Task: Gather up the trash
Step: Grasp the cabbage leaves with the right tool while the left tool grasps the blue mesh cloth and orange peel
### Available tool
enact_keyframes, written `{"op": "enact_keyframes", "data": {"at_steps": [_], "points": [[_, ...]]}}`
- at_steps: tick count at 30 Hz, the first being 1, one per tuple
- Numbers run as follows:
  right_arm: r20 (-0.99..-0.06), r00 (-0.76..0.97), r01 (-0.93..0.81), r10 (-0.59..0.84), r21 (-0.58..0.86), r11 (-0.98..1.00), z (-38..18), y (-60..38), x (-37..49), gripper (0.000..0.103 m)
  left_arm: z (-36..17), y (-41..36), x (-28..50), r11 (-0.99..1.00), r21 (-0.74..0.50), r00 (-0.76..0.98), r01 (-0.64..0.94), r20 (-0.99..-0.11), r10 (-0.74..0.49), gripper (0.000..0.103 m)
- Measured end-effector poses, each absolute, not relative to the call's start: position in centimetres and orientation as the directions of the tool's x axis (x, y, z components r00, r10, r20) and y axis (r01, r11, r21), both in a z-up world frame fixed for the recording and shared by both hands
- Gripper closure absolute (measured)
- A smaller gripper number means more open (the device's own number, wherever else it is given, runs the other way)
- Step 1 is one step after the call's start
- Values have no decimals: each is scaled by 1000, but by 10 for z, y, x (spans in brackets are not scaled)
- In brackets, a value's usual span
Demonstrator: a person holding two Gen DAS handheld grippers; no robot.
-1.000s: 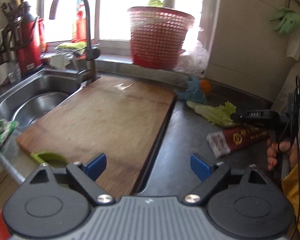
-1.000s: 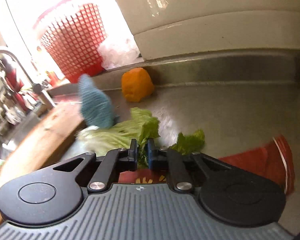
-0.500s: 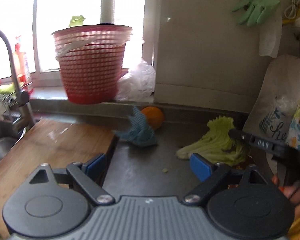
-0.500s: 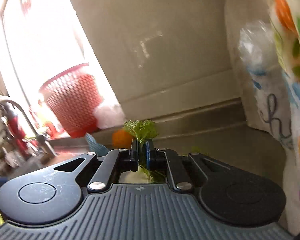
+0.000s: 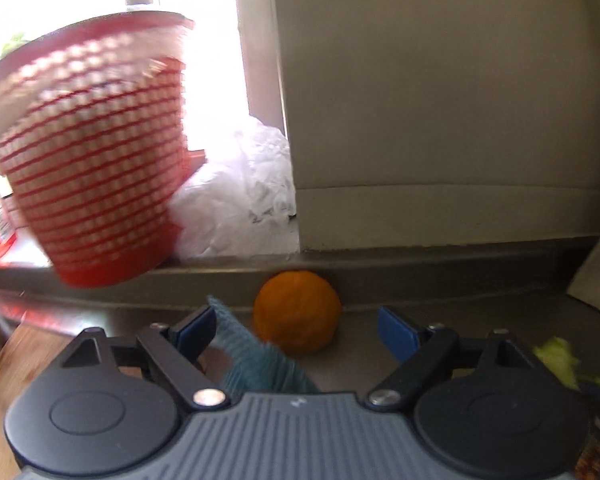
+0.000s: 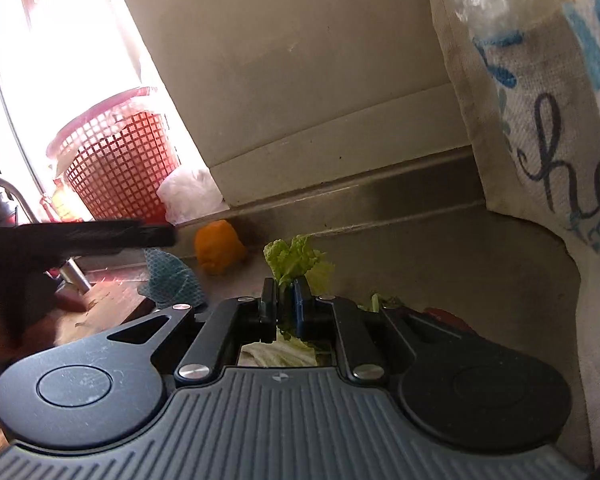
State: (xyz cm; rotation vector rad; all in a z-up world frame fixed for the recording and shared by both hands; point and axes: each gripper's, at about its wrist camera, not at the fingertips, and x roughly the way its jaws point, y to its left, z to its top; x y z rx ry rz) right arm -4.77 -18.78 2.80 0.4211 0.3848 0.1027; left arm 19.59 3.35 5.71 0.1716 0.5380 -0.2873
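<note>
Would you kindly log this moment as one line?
left gripper: open, empty, facing orange | right gripper: shut on lettuce | basket: on sill

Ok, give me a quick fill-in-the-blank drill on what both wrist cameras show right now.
1. The right gripper is shut on a ____ leaf.
2. The left gripper has its jaws ____, holding nothing.
3. The red mesh basket stands on the sill beside a crumpled white ____ bag.
4. The orange peel lies on the counter next to a ____ net scrap.

Missing words: lettuce; open; plastic; blue
</note>
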Motion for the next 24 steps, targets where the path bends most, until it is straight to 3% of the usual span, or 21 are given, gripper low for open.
{"op": "enact_keyframes", "data": {"at_steps": [6, 11, 15, 18, 19, 24], "points": [[-350, 921, -12, 172, 417, 909, 28, -186, -40, 88, 37, 21, 234, 939, 122, 803, 322, -561, -203, 16], [-354, 921, -5, 166, 416, 909, 26, -188, -41, 84, 24, 23, 250, 943, 111, 799, 314, -568, -200, 25], [-355, 920, -2, 165, 417, 909, 25, -187, -40, 73, 21, 29, 252, 943, 59, 792, 328, -562, -240, 48], [-355, 920, -4, 167, 419, 908, 25, -187, -39, 54, 19, 32, 248, 948, 62, 793, 312, -567, -224, 66], [-355, 919, -6, 170, 420, 908, 25, -187, -39, 48, 19, 34, 246, 951, 58, 797, 305, -562, -221, 69], [-375, 912, 4, 167, 414, 910, 23, -187, -35, 47, 20, 50, 228, 961, 17, 792, 277, -571, -218, 74]]}}
